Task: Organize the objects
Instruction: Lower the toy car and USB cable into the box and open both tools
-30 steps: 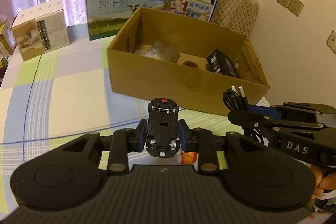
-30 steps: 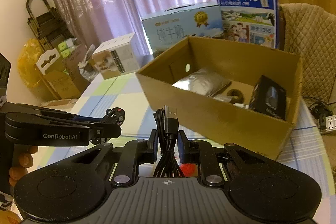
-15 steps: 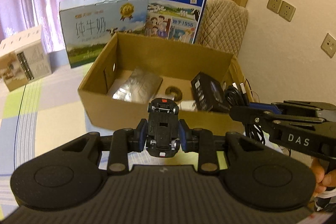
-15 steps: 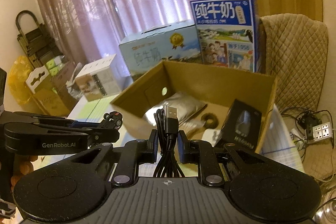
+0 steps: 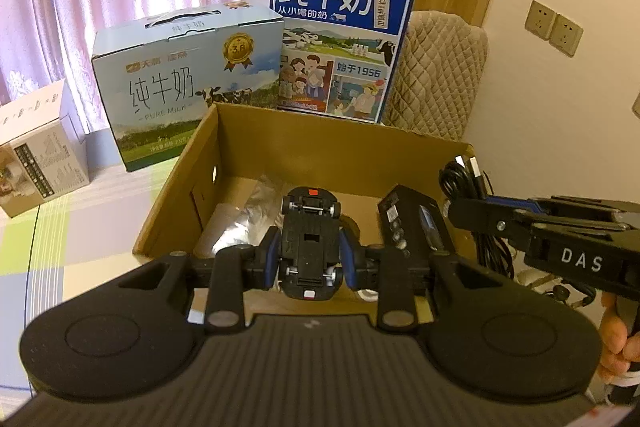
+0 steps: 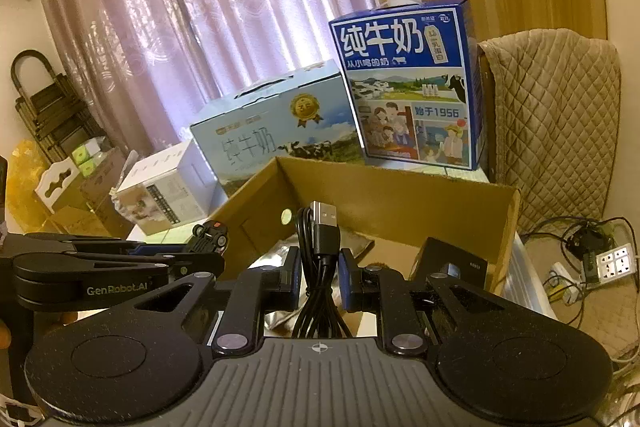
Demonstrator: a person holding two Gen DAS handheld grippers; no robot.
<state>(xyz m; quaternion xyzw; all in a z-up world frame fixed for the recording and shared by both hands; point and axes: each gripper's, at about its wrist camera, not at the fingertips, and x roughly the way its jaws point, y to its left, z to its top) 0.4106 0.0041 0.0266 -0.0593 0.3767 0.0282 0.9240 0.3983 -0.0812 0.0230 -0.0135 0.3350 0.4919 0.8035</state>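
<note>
- A small black plastic toy car is held underside up, its long axis running straight ahead along the fingers, nose away from the camera.
- The left gripper is clamped on the car's flanks by its blue pads; the car is carried in the air, not resting on anything.
- A coiled black USB cable is pinched in the right gripper, whose jaws are closed tight on the bundle; the silver plug stands upward and forward.
- Both loads are seen just over the near wall of an open brown cardboard box, which lies directly ahead of and below the two tools.
- Inside the box a crinkled silver foil pouch lies to the left and a small black rectangular carton stands to the right; bare floor is visible between them.
- The car is judged to hang over that gap, so the left hand appears the nearer to a free spot; the cable sits by the box's right end, close to the black carton.
- The release is judged to need a short forward-and-down move, with the car's long axis kept between pouch and carton.
- A pale blue milk carton and a dark blue milk carton stand behind the box.
</note>
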